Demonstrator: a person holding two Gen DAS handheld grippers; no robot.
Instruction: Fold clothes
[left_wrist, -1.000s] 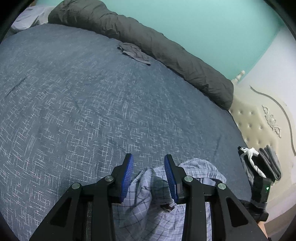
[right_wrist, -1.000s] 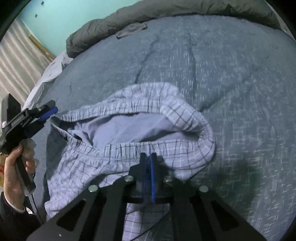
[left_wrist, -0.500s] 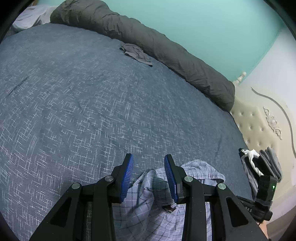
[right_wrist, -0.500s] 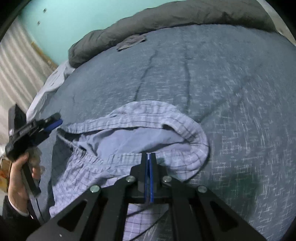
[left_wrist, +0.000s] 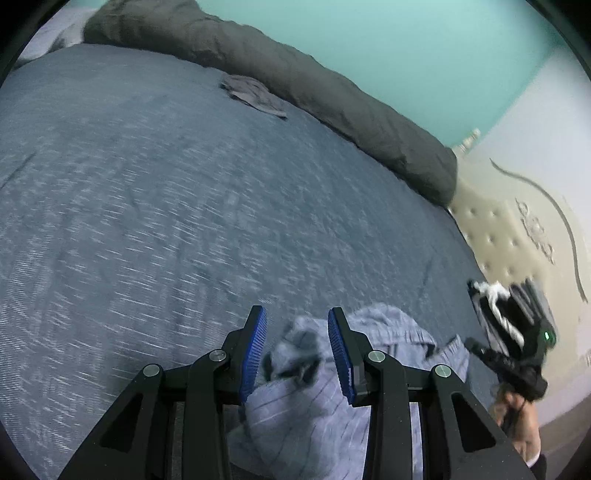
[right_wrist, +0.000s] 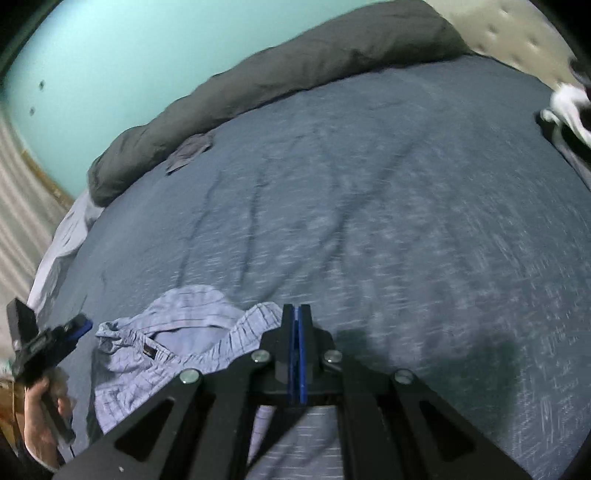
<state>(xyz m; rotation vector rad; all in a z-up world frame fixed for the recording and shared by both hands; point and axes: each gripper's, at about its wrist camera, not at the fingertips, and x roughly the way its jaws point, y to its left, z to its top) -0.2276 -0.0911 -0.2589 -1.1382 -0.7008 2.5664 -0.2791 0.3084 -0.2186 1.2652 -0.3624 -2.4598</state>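
Checked shorts (right_wrist: 192, 343) bunched on blue bedspread (right_wrist: 369, 206), near its front edge. Right gripper (right_wrist: 296, 317) pads pressed together, clamped on the waistband. Left gripper (left_wrist: 297, 332) fingers spread apart over crumpled fabric, not gripping. Grey duvet (left_wrist: 295, 85) rolled along the far side, small grey garment (left_wrist: 255, 96) just beside it.

I see one garment to fold, pale blue checked shorts (right_wrist: 177, 343) with a gathered elastic waistband, lying crumpled on the bed at the 6 o'clock edge of both views. In my left wrist view the shorts (left_wrist: 314, 406) bunch up in a blurred heap at 6 o'clock. In my right wrist view the waistband gapes open toward 8 o'clock, showing the plain lining.
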